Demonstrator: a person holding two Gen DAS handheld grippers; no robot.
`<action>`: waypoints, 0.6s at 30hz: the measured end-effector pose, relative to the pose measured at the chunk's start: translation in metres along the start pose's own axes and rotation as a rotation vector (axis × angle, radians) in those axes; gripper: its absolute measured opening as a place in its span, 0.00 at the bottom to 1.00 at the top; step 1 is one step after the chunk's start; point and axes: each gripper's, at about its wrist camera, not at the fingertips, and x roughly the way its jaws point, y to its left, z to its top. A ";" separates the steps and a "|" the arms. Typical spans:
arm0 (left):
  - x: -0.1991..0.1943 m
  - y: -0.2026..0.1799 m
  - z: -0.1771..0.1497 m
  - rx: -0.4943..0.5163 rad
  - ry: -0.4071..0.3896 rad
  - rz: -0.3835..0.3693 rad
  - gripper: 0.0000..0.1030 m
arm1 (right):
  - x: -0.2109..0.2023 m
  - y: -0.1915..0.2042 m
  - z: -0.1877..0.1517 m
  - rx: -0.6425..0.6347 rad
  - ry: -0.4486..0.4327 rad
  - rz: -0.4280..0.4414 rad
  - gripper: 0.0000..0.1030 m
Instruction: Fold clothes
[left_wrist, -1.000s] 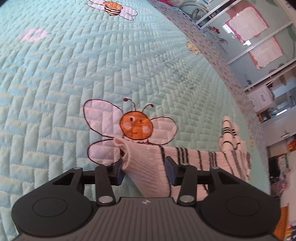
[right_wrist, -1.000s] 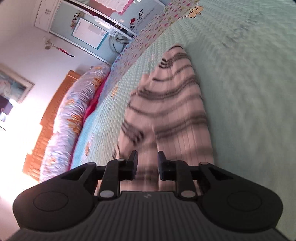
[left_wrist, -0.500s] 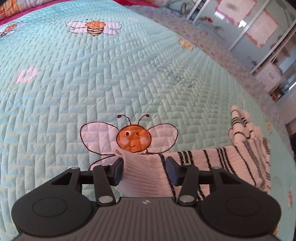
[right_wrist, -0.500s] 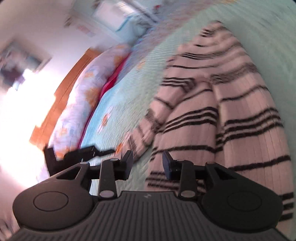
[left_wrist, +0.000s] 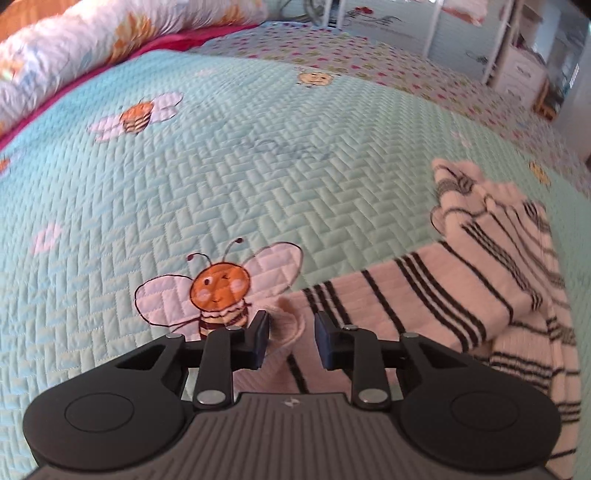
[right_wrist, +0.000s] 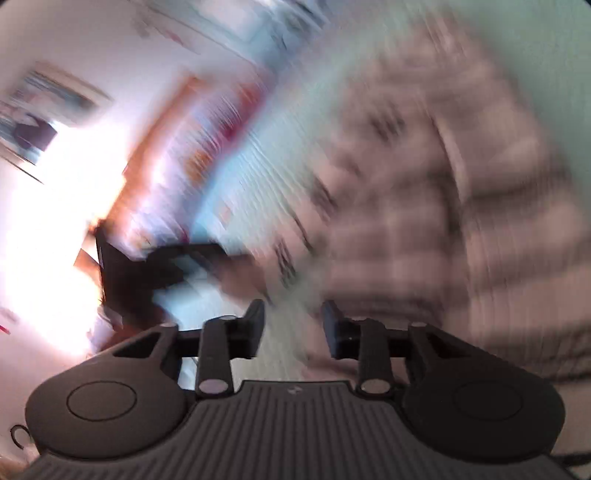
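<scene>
A pink knit garment with black stripes (left_wrist: 461, 295) lies bunched on the right of the bedspread. Its sleeve runs left to my left gripper (left_wrist: 291, 341). The jaws are closing on the curled sleeve end (left_wrist: 291, 325), which sits between the pads just right of an embroidered bee (left_wrist: 218, 291). The right wrist view is heavily smeared. There the striped garment (right_wrist: 424, 206) fills the right half. My right gripper (right_wrist: 293, 332) has its jaws apart over the garment's near edge and grips nothing. A dark blurred shape (right_wrist: 147, 266) at the left is the other gripper.
A mint quilted bedspread (left_wrist: 221, 166) with bee patches covers the bed. Floral pillows (left_wrist: 92, 40) and a red edge line the far left. A dotted border (left_wrist: 369, 66), white shelving and a cabinet (left_wrist: 524, 70) stand beyond the far side.
The left gripper rose and rolled, and its jaws narrowed. The sleeve end came along, off the bee's body, and curled. The right wrist view swung and blurred, its jaws still apart.
</scene>
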 end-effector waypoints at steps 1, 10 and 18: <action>-0.001 -0.005 -0.002 0.018 0.002 0.003 0.25 | 0.008 -0.003 -0.003 -0.027 -0.001 -0.023 0.00; -0.005 -0.023 -0.005 0.101 -0.027 0.049 0.17 | -0.010 0.023 -0.029 -0.124 -0.014 -0.030 0.31; -0.004 -0.041 -0.003 0.170 -0.048 0.082 0.13 | -0.043 0.035 -0.028 -0.184 -0.156 0.018 0.27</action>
